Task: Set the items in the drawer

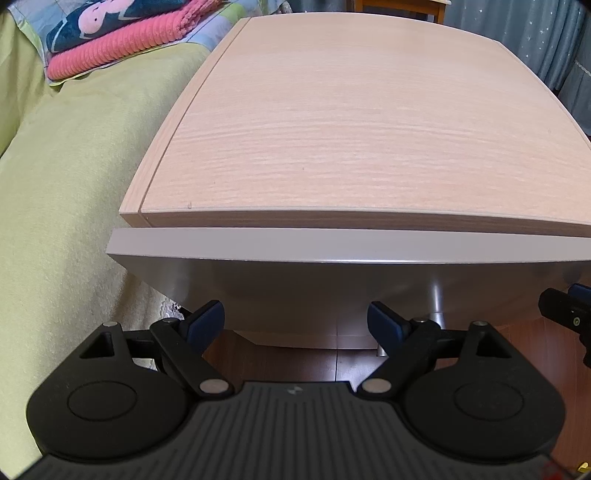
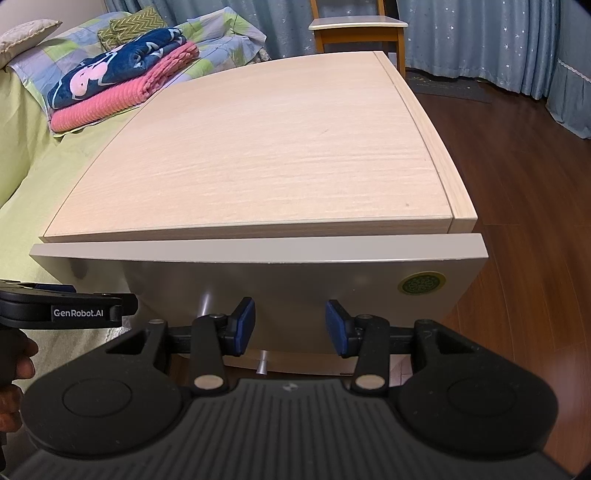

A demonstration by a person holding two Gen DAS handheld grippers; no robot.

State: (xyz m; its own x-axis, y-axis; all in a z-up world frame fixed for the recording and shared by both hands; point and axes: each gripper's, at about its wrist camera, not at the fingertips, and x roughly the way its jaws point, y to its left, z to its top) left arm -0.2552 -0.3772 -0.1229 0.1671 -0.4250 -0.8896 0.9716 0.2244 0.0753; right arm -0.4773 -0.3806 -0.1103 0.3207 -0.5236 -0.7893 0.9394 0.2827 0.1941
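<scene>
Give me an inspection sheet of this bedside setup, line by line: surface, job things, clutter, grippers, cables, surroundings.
Surface: nightstand top, light wood grain, bare.
Job's things: drawer front, grey, looks shut or nearly so; metal handle visible below; round green sticker at its right corner. No items to put away seen.
Clutter: nothing seen on the nightstand.
Grippers: left gripper open and empty, facing the drawer front; right gripper open and empty, likewise.
Cables: nothing seen.
Surroundings: bed with a green cover to the left, folded blankets on it; wooden chair, blue curtains and wood floor behind and right.
</scene>
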